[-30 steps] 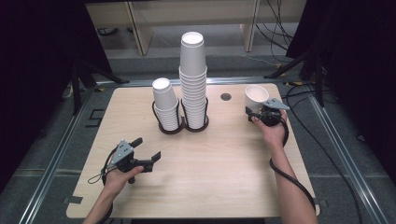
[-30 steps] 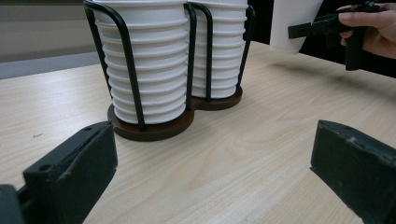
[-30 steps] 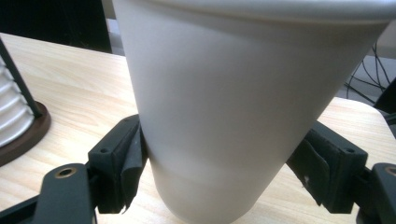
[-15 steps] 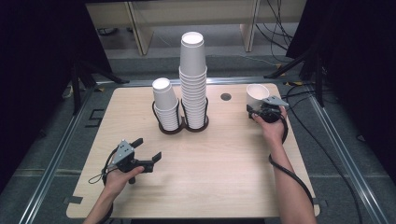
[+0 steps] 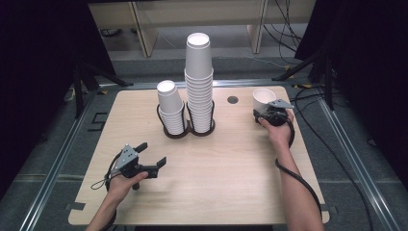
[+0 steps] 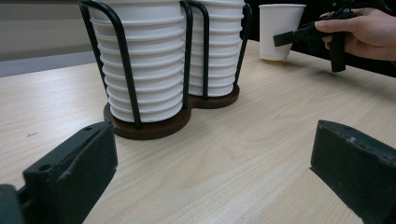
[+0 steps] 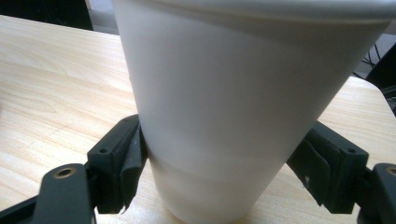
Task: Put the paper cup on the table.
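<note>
A single white paper cup [image 5: 263, 97] stands upright on the wooden table [image 5: 221, 178] at its far right. My right gripper [image 5: 260, 113] is shut on the cup's lower wall, and in the right gripper view both black pads press the cup [image 7: 224, 107]. My left gripper [image 5: 154, 152] hovers low over the near left of the table, open, with nothing between its jaws. From the left gripper view [image 6: 210, 172] it faces a black wire holder [image 6: 149, 126]. The holder carries a short cup stack [image 5: 171, 110] and a tall cup stack [image 5: 198, 82].
A small dark hole [image 5: 233, 100] sits in the table between the tall stack and the single cup. Metal rails [image 5: 53, 178] run along both sides of the table. Cables trail on the floor at the right. Bare wood lies between the two hands.
</note>
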`<state>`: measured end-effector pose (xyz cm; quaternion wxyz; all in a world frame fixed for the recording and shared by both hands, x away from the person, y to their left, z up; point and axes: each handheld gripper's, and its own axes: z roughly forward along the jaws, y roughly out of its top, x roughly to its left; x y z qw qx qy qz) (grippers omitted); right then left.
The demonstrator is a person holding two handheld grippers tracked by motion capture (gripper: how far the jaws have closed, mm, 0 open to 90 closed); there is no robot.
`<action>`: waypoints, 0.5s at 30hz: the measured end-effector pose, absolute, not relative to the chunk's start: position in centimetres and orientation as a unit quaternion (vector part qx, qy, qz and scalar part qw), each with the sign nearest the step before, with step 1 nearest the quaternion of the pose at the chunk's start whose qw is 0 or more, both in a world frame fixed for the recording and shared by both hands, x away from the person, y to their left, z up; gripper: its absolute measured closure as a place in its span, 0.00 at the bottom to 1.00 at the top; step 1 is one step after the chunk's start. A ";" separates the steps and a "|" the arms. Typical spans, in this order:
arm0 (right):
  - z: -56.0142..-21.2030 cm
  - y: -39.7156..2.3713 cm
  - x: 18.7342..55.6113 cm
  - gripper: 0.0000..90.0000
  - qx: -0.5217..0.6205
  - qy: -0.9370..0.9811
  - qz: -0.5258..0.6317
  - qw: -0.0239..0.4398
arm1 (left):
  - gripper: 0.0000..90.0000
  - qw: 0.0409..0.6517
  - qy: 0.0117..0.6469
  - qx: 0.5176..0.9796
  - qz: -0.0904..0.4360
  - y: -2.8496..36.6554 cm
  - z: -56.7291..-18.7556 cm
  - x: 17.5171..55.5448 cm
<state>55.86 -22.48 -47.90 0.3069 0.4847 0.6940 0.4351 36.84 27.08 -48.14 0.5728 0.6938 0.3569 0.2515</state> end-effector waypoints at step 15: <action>-48.1 -22.4 55.9 0.25 0.497 0.696 0.427 0.294 | 0.00 0.584 0.341 0.691 0.256 26.9 -48.3 37.1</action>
